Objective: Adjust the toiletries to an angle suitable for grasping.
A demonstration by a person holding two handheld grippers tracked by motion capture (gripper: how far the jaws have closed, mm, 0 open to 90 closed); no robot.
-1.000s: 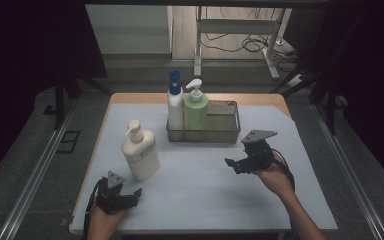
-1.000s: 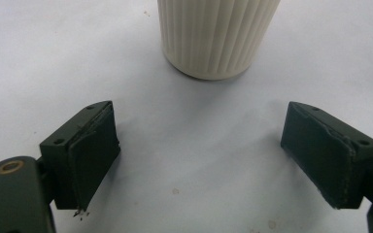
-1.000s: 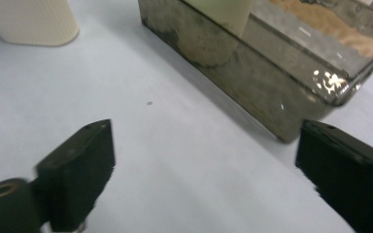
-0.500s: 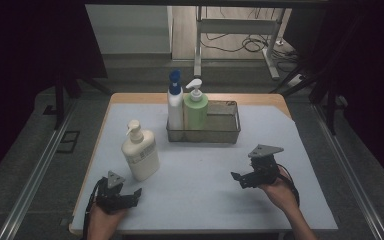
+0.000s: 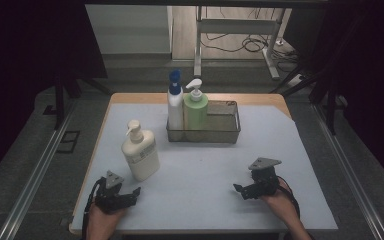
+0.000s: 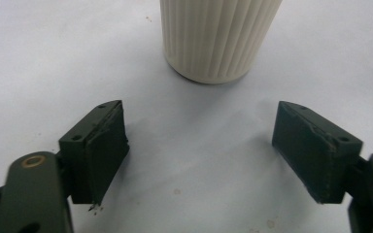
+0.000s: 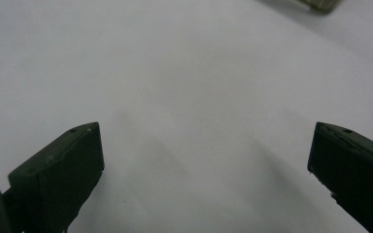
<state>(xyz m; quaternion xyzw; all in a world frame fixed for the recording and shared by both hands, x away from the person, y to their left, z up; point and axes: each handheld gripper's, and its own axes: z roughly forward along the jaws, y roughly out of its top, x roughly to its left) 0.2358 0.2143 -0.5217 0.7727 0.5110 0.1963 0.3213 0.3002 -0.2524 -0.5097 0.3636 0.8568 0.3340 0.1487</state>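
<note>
The surface (image 5: 205,165) is a pale sheet over a wooden top, and it carries everything here. At its far middle stands a wire basket (image 5: 225,131), long and low, with two bottles upright in its left end: a white spray bottle with a blue cap (image 5: 175,102) at the far left, and a green pump bottle (image 5: 195,111) touching it on the right. The right part of the basket shows bare mesh.

The cream pump bottle (image 5: 140,154) stands upright on the surface, near and to the left of the basket, well apart from it; its pump head points left. In the left gripper view its ribbed base (image 6: 218,36) stands just beyond the open jaws, touching neither.

The left gripper (image 5: 130,195) rests at the near left corner, just beside the cream pump bottle on its near side. Its jaws stand wide but have just been closing a little, with nothing between them.

The right gripper (image 5: 240,190) sits low at the near right, well apart from every bottle. Its jaws gape wide over bare surface and hold nothing.
</note>
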